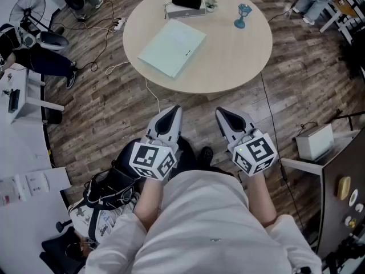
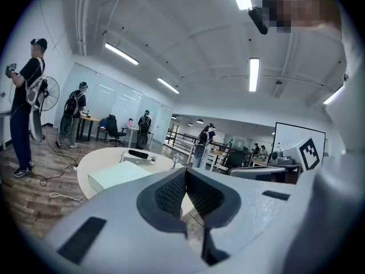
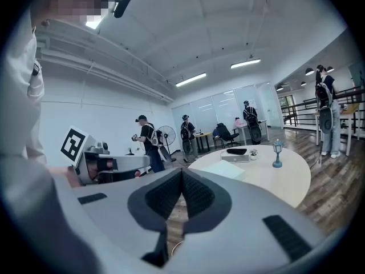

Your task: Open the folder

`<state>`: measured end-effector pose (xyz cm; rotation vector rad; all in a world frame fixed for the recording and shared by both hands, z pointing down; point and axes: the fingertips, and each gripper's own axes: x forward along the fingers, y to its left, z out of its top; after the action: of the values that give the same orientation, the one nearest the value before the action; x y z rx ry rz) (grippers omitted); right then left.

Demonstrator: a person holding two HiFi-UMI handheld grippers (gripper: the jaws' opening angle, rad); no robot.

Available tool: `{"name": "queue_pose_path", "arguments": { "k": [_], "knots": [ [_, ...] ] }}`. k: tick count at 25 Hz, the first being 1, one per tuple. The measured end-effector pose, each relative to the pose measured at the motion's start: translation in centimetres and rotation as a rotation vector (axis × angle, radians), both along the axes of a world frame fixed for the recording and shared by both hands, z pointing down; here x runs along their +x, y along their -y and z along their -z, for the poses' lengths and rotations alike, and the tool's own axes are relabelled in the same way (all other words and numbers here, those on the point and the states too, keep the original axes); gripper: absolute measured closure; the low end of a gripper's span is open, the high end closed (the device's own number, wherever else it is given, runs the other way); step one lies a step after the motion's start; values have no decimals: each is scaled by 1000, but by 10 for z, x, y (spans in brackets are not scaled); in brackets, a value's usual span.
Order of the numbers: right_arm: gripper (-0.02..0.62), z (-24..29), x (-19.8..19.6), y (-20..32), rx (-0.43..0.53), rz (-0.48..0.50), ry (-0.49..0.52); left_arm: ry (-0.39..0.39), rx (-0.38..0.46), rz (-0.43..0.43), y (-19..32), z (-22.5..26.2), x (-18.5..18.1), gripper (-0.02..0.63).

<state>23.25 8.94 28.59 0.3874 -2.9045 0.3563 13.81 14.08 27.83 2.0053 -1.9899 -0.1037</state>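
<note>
You are holding the left gripper (image 1: 173,115) and right gripper (image 1: 224,116) pressed together, empty, short of the round table (image 1: 251,67) where the closed folder (image 1: 172,46) is lying, so reaching its edge is likely coming next.

Floor (image 1: 102,113): dark wood planks.
Worktop (image 1: 239,61): round, pale, mid-room.
Fan (image 1: 27,7): pedestal type, beside a white desk (image 1: 23,104).
Ceiling (image 2: 188,33): white, with strip lights (image 2: 254,74).
Far side: glass partitions (image 2: 114,101), office chair (image 2: 114,129), railing (image 3: 345,104).
</note>
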Motion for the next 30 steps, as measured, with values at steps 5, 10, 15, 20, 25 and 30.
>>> {"name": "queue_pose_path", "arguments": {
  "k": [5, 10, 15, 20, 25, 30],
  "knots": [
    [592, 0, 9, -7, 10, 4, -7, 36, 2, -28, -5, 1, 18, 601],
    [592, -1, 11, -16, 18, 24, -11, 41, -19, -21, -14, -4, 21, 601],
    [592, -3, 7, -21, 9, 49, -12, 26, -39, -29, -19, -7, 25, 601],
    [592, -2, -1, -29, -24, 63, 16, 34, -46, -21, -26, -7, 25, 601],
    [592, -8, -11, -29, -37, 78, 6, 31, -57, -12, -30, -11, 18, 601],
    [592, -15, -19, -25, -49, 74, -13, 27, -66, 4, -30, -16, 7, 601]
  ]
}}
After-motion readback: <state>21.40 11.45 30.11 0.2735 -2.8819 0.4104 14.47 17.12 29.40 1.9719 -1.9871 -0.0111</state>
